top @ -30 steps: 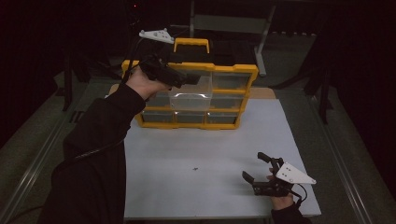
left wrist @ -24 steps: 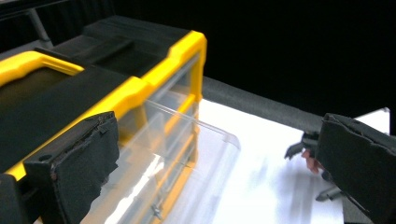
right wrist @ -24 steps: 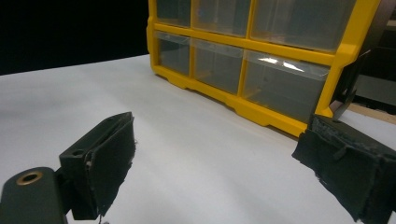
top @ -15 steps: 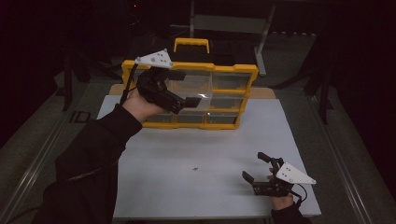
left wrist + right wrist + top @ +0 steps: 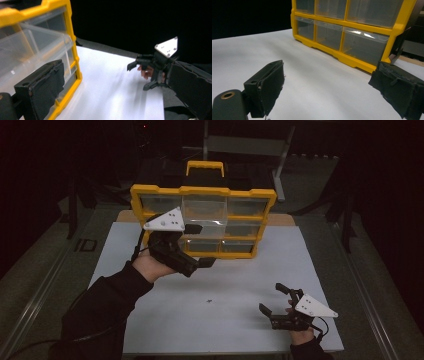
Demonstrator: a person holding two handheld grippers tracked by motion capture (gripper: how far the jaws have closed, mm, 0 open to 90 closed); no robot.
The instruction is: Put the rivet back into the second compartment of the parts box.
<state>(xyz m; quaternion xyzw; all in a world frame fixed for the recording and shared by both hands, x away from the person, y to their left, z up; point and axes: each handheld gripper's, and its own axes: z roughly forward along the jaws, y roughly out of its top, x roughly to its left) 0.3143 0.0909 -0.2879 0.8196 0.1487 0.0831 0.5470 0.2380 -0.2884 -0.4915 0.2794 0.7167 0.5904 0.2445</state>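
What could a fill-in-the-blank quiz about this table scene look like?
1. The drawer cabinet has a frame coloured ____.
2. The drawer pulled out of the cabinet is made of clear ____.
3. The right tongs sit low over the white sheet with jaws ____.
4. The left tongs are in front of the cabinet's ____ row of drawers.

Missing words: yellow; plastic; open; bottom

Drawer cabinet (image 5: 202,217) behind grippers (on table (image 5: 235,285))

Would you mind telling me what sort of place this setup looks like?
Probably a lab or workshop recording bench: a white table in a dark room, a yellow drawer organizer standing on it, and metal framing behind.
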